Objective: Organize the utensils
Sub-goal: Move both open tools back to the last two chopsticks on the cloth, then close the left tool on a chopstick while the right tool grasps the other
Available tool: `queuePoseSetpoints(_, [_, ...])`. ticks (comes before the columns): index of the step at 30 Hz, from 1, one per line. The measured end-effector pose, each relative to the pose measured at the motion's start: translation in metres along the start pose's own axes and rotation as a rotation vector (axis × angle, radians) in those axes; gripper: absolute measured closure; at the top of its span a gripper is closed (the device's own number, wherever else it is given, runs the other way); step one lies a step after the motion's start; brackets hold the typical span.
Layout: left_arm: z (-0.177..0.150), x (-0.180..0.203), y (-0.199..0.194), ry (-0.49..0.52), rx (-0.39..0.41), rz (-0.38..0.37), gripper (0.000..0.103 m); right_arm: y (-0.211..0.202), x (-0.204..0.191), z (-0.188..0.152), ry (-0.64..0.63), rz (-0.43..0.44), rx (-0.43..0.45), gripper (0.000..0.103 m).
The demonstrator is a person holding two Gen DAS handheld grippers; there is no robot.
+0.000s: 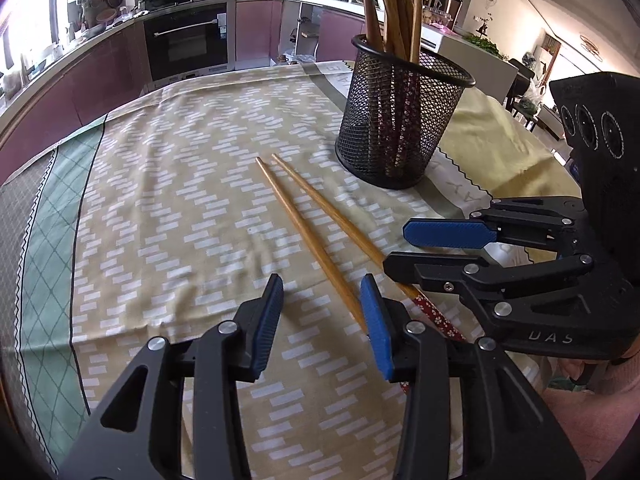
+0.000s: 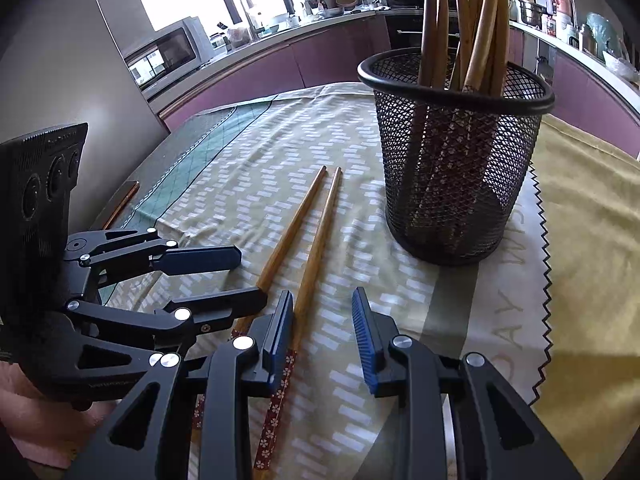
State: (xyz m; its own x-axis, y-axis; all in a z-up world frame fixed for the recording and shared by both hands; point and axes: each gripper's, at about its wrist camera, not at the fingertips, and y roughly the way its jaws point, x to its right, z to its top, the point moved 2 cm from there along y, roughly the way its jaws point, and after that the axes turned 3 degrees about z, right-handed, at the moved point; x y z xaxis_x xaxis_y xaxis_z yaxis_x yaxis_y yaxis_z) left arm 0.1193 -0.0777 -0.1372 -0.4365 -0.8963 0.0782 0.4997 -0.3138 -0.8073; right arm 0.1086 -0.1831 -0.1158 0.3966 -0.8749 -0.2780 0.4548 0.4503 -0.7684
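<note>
While both spread: left tool [image 1: 322,294], right tool [image 2: 322,316] marked "DAS", two chopsticks [image 1: 304,228] beneath.

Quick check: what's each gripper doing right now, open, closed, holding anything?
Left gripper: open, holding nothing, beside the chopsticks.
Right gripper: open, holding nothing, over the same pair.

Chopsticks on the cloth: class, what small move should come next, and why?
Probably close one gripper on a loose chopstick. Two chopsticks lie flat on the tablecloth, outside the mesh holder that already holds others. Both the left gripper and right gripper are open and empty, right beside their patterned ends.
</note>
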Motion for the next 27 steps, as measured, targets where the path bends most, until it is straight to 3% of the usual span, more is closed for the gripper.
queuePoseSetpoints(8, [-0.002,-0.006,0.000,-0.029,-0.012,0.016,0.075,0.006,-0.006,0.007,-0.033,-0.028,-0.005,0.075])
queuePoseSetpoints(27, [0.021,-0.028,0.014,-0.077,-0.025,0.040,0.076,0.029,-0.008,0.030,-0.089,-0.097,-0.008,0.076])
